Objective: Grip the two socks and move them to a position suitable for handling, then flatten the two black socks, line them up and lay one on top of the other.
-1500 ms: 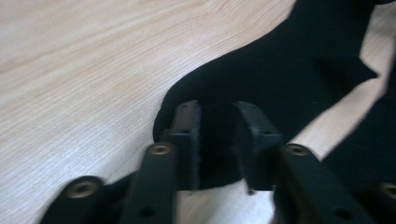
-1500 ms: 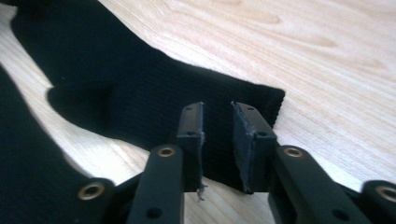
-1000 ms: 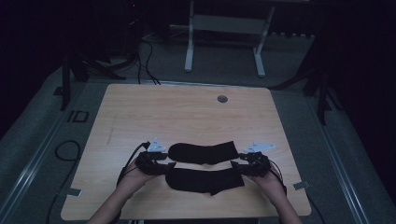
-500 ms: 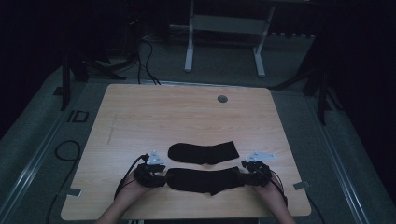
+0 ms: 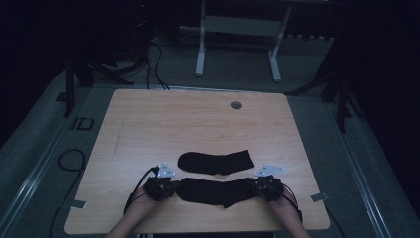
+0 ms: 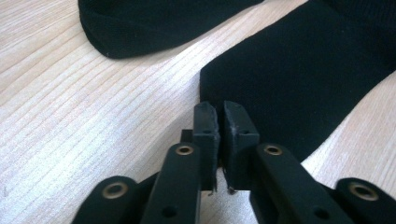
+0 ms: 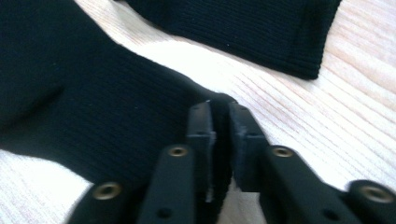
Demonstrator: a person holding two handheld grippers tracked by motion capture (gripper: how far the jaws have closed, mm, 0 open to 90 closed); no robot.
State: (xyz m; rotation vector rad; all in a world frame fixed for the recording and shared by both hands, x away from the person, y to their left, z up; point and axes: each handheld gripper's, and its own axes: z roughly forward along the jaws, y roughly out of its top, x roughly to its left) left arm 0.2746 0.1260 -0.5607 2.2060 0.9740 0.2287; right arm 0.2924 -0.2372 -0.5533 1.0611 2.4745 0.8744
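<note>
Two black socks lie on the wooden table (image 5: 148, 124). The far sock (image 5: 215, 162) (image 6: 154, 18) (image 7: 243, 23) lies flat and free. The near sock (image 5: 213, 192) (image 6: 303, 84) (image 7: 84, 102) stretches between my two grippers. My left gripper (image 5: 171, 188) (image 6: 219, 112) has just been closing and pinches the edge of the sock's left end at its tips. My right gripper (image 5: 255, 187) (image 7: 220, 112) has also just been closing, with the fabric of the right end between its pads. Both grippers sit low on the table near its front edge.
A round grommet hole (image 5: 236, 104) sits near the table's far edge. Behind the table stands a white metal frame (image 5: 237, 44), with cables (image 5: 148, 59) on the floor. Tape tabs (image 5: 319, 197) mark the front corners.
Both hands have drawn back toward the table's front edge, and the near sock has come with them, apart from the far sock.
</note>
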